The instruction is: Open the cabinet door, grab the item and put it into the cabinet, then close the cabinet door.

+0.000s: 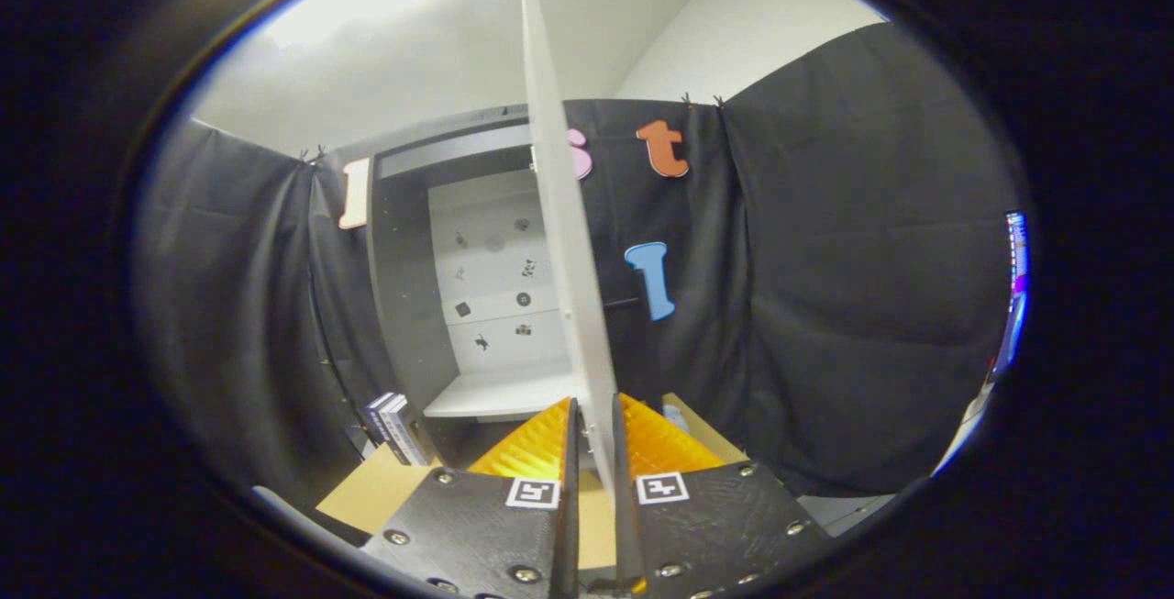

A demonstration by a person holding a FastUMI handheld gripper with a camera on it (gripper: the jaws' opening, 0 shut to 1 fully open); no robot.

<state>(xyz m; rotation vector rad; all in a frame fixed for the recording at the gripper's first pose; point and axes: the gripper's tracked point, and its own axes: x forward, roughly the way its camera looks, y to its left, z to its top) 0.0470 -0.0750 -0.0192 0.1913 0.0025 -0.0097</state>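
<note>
**Cabinet door held edge-on, cabinet open**

Where the gripper [594, 438] meets the cabinet door [559, 214], its two fingers sit close on either side of the door's lower edge, clenched on the panel; the door stands swung out, seen nearly edge-on, a thin pale slab rising from between the fingers.

Cabinet [413, 305]: dark grey frame, open; pale back panel with several small dark marks, too small to make out; one pale shelf [495, 393] at the bottom of the visible compartment, bare where it shows; the right part of the inside is hidden behind the door.

Item to be stored: cannot be told for certain; a small stack of box-like things [396, 425], dark with pale edges, stands beside the cabinet's left foot, on a tan board [376, 493]; its lower part is cut off by the left finger.

Table surface: tan board also shows beyond the right finger; a small bluish thing [674, 415] lies there, mostly hidden.
</note>
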